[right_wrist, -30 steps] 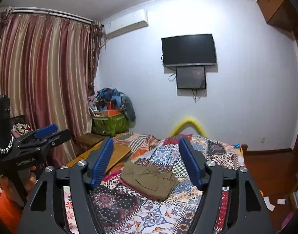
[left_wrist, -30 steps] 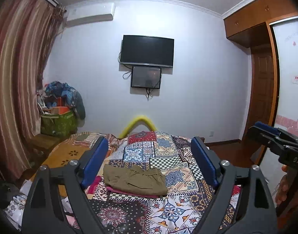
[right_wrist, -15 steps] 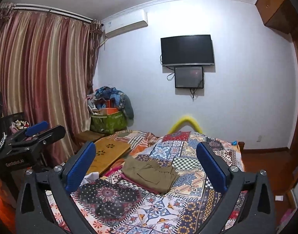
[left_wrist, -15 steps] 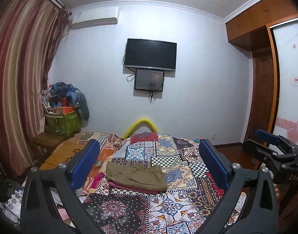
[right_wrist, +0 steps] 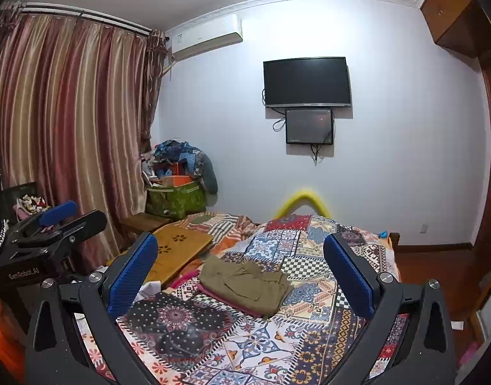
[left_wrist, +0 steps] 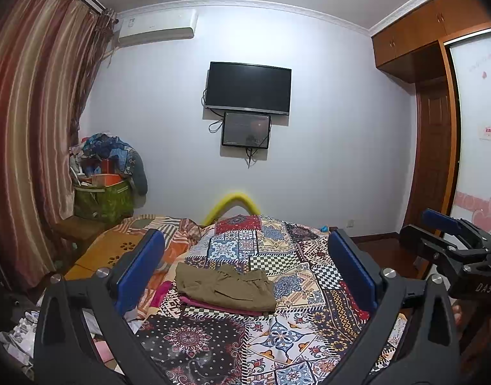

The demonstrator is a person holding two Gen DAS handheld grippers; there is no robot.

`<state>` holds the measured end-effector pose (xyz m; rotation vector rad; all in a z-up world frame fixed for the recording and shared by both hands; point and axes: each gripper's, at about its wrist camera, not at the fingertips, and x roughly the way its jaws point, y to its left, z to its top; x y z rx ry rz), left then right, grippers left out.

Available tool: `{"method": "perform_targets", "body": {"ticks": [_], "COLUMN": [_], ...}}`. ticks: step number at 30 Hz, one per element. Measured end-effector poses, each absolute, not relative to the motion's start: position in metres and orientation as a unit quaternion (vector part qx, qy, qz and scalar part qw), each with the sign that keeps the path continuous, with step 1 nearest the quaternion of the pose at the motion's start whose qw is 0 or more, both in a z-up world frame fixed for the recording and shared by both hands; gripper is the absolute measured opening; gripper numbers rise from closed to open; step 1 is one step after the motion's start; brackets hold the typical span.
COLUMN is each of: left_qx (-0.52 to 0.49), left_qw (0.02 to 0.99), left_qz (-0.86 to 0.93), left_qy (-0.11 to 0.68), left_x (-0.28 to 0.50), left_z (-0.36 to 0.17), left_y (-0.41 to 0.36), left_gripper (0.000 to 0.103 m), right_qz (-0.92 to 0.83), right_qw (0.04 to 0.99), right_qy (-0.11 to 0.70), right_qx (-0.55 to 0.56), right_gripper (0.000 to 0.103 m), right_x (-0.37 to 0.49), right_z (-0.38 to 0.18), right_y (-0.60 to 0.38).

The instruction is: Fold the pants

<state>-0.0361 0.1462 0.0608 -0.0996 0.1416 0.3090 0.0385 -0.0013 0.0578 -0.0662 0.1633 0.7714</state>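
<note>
From the left wrist view, the left hand-held gripper (left_wrist: 245, 268) had just spread its jaws wide, with nothing between them; the olive pants (left_wrist: 224, 285) lay folded mid-bed (left_wrist: 309, 288), atop a pink cloth. From the right wrist view, the right hand-held gripper (right_wrist: 240, 272) had likewise just widened, empty. The pants (right_wrist: 245, 284) looked soft, light and floppy; pinching a folded edge seemed best.
</note>
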Motion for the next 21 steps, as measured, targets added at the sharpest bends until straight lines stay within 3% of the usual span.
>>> {"method": "perform_targets", "body": {"ticks": [21], "left_qx": [-0.039], "left_qw": [0.986], "left_qz": [0.141], "left_qy": [0.075], "left_x": [-0.0337], "left_z": [0.0608], "left_y": [0.1422], "left_gripper": [0.103], "right_qz": [0.375], "right_qw": [0.923], "right_qy": [0.083], "right_qx": [-0.022], "right_gripper": [0.103], "right_x": [0.0369], "right_z": [0.0585], "right_y": [-0.0096]}}
